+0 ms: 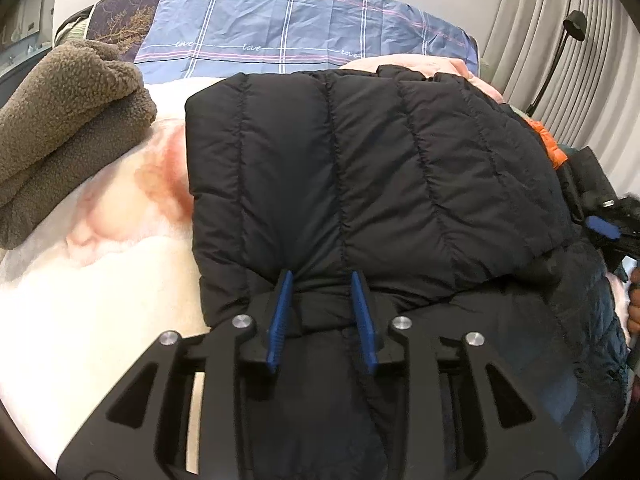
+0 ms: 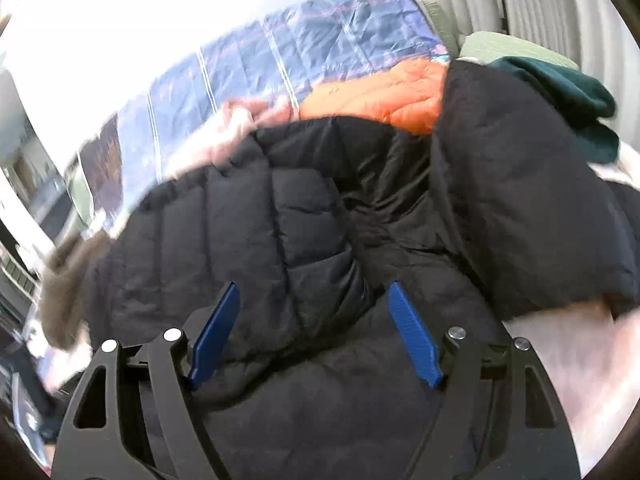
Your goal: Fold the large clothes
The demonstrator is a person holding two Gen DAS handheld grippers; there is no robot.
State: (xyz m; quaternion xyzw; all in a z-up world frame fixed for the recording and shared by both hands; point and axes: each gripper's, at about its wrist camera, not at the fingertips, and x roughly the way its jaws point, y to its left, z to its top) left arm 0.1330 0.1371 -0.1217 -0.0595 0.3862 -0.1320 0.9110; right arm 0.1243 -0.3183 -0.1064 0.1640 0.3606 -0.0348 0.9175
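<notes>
The black quilted jacket [image 1: 360, 160] lies folded on a pale pink-blotched blanket [image 1: 100, 260] directly ahead of the left tongs [image 1: 322, 280]. Their blue pads sit a little apart with a ridge of the jacket's near hem between them; whether the pads press on it cannot be told. Only the left wrist view shows a brown fleece garment [image 1: 68, 108] folded well off to the left, a black lamp arm [image 1: 560, 52] before the curtain, and the other tool at the far right edge. On the blue plaid sheet [image 1: 300, 28] beyond the jacket, the word "love" repeats in white script along one stripe.

The right wrist view is blurred. The right tongs [image 2: 314, 292] stand wide apart over the jacket's rumpled cloth, and nothing is clamped. This view alone shows an orange puffer garment [image 2: 392, 96] beyond the jacket and a dark green cloth [image 2: 572, 100] to the upper right. No writing is readable here.
</notes>
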